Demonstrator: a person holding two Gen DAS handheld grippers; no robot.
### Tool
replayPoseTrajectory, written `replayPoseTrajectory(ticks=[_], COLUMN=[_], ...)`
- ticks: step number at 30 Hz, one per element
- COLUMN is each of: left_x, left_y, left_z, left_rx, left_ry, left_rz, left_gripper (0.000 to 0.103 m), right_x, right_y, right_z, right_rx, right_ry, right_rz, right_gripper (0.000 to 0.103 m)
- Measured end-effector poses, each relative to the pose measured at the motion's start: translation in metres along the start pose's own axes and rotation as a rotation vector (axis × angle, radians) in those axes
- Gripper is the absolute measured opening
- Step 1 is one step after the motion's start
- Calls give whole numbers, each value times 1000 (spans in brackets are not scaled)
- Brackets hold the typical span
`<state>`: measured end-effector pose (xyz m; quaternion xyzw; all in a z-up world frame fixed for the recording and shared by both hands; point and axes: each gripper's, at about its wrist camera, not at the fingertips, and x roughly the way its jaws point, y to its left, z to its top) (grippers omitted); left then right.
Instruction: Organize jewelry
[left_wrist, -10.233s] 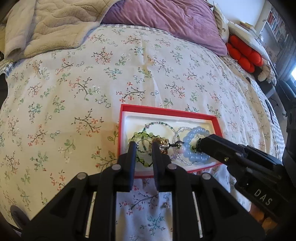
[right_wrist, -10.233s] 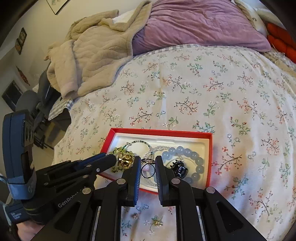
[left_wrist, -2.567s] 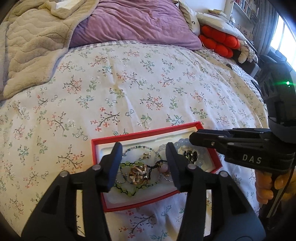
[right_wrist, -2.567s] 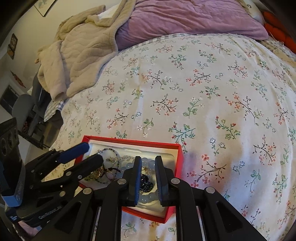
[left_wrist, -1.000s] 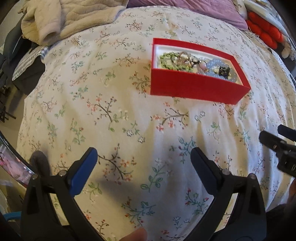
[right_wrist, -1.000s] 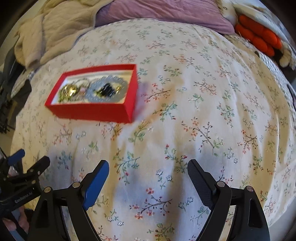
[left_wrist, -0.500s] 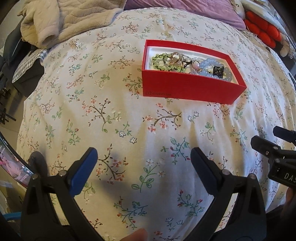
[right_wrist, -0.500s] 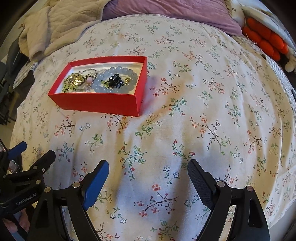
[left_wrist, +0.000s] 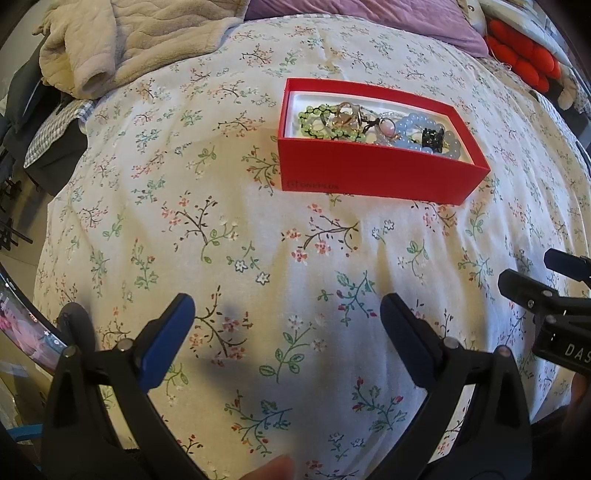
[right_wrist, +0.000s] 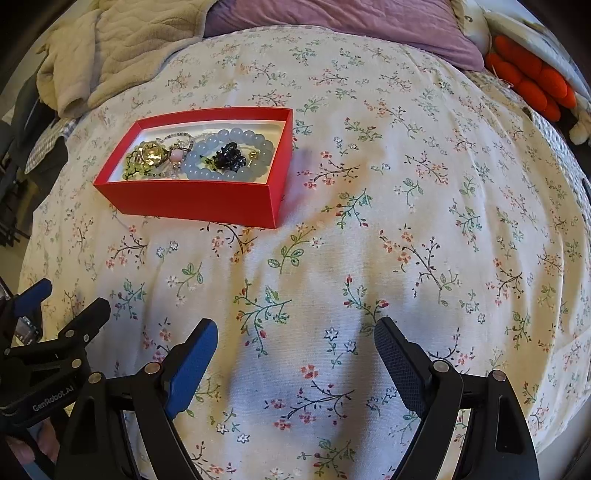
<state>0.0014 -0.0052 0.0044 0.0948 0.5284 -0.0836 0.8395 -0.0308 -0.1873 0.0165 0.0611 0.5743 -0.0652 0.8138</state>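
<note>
Two grippers: both spread wide, both empty, both low over the near edge of the bed with nothing between their fingers.
Left gripper (left_wrist: 287, 321): fingers far apart above the flowered bedspread (left_wrist: 221, 206); the red box (left_wrist: 373, 177) lies ahead of it and a little to its right, well apart.
Right gripper (right_wrist: 295, 345): fingers just as far apart; from here the red box (right_wrist: 199, 199) lies ahead and clearly to its left, also well apart.
Box contents, left to right: green bead bracelet (left_wrist: 314, 120), gold piece (right_wrist: 152, 150), small pink bead (right_wrist: 176, 155), pale blue bead bracelet (right_wrist: 229, 155) with a black ornament (right_wrist: 229, 157) lying inside its ring.
Where the jewelry is: all that I can see sits inside the box; I make out no loose piece on the bedspread in either view.
Long axis of the box: runs roughly side to side across both views, one long red wall facing the grippers, a bit skewed.
Nearer hand: hard to call. The green end of the box is toward the left gripper, the blue end toward the right; neither looks decidedly closer.
Likely stage: the sorting appears done or close to it, judging by the full box and the empty grippers.
If another reach is needed: forward and inward for either hand, coming down over the near wall into the open top.
Background: beige blanket (left_wrist: 122, 44) far left, purple pillow (right_wrist: 332, 29) at the back.
</note>
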Motion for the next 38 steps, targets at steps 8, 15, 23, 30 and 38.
replayPoseTrajectory(ticks=[8,15,23,30,38], left_x=[1,2,8,13,17], left_y=[0,1,3,3,2], left_z=[-1,-3,-3,-4,-5], left_rx=[0,-4,-31,-38,-40], left_ry=[1,0,15,30,37], left_rz=[-3,12,21,23,28], left_gripper=[100,100,100,100,100], right_x=[2,3,-1,-2,-2], right_y=[1,4,14,18,18], right_z=[0,1,-1,-2,-2], right_rx=[-5,-3,-29,-40,-36], right_ry=[5,-6,-38,-47,-52], right_rz=[-4,-19,-61,-73,-80], right_gripper=[88,88,88,88,88])
